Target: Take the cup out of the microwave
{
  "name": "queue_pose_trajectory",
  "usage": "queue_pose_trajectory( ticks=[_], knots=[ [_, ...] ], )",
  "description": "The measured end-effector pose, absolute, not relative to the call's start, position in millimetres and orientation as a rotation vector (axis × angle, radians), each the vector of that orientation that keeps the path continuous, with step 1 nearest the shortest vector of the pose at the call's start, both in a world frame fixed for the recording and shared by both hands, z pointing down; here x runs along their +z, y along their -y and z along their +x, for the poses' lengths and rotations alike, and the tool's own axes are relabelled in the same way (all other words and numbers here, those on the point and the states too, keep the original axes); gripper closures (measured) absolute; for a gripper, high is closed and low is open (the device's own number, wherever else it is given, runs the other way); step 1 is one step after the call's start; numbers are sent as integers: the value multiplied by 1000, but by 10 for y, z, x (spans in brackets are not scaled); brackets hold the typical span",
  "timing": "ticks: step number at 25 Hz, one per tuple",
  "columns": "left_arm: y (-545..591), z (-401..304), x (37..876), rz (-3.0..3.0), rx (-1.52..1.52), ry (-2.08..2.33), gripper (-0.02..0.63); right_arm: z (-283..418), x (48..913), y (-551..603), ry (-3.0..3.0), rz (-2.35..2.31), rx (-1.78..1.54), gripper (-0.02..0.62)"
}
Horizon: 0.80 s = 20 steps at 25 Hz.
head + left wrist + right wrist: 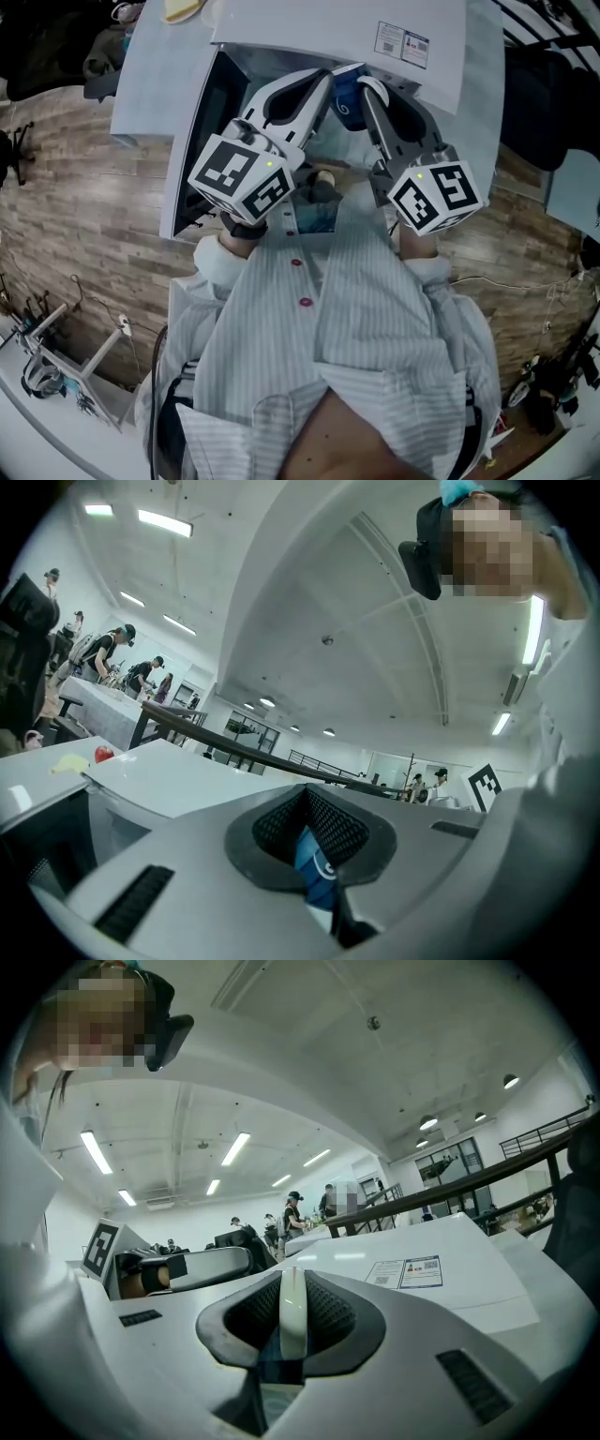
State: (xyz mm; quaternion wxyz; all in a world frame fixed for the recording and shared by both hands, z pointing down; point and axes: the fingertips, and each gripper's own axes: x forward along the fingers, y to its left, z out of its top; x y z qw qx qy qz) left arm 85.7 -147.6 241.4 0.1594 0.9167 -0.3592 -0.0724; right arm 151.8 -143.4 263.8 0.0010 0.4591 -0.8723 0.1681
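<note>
Each pinching one side, the left gripper (315, 860) and right gripper (292, 1330) hold their jaws clamped on the blue white-rimmed cup (346, 102) at the open white microwave (309, 23).

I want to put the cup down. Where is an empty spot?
The microwave's white top is bare left of its sticker. Its open mouth is crowded: the left gripper and the right gripper both grip the cup there. A yellow thing lies beside the microwave.

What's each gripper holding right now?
Left gripper: closed on the cup.
Right gripper: closed on the same cup.
</note>
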Motion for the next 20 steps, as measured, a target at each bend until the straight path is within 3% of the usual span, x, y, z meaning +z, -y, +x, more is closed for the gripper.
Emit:
queue_pose_trajectory(
  ticks=[20],
  knots=[
    [1381,838,2430,2612,-204,1018,597,1495,2539,1375,2754,1414,544,509]
  ],
)
